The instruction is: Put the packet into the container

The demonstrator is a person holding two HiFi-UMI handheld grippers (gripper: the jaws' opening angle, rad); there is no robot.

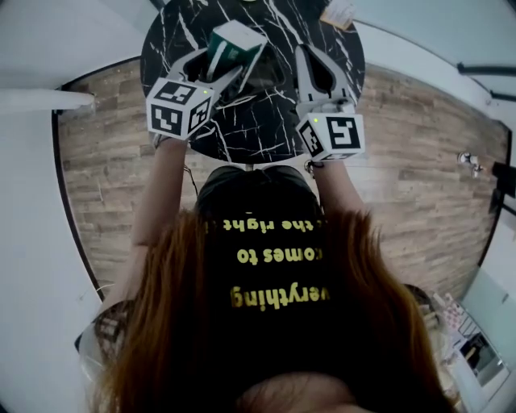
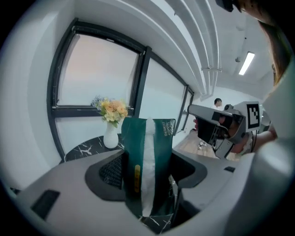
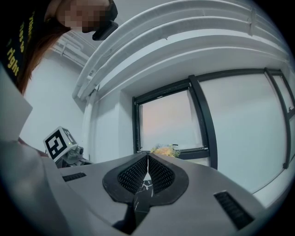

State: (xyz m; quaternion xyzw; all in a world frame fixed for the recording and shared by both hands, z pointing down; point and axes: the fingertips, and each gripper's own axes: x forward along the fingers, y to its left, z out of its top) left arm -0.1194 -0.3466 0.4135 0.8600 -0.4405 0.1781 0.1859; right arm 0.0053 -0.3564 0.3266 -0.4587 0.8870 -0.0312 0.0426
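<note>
A dark green packet (image 2: pixel 148 156) with a white stripe down its middle stands upright between the pads of my left gripper (image 2: pixel 147 174), which is shut on it. In the head view the packet (image 1: pixel 235 42) hangs over the round black marble table (image 1: pixel 258 121), held out ahead of the left gripper (image 1: pixel 219 63). My right gripper (image 1: pixel 306 56) is beside it to the right, over the same table. Its jaws meet at the tips with nothing between them (image 3: pixel 147 161). No container shows plainly in any view.
A white vase of yellow flowers (image 2: pixel 111 124) stands on the table by the window. A pale object (image 1: pixel 339 13) lies at the table's far right edge. Wood flooring (image 1: pixel 419 161) surrounds the table. The person's hair and black shirt fill the lower head view.
</note>
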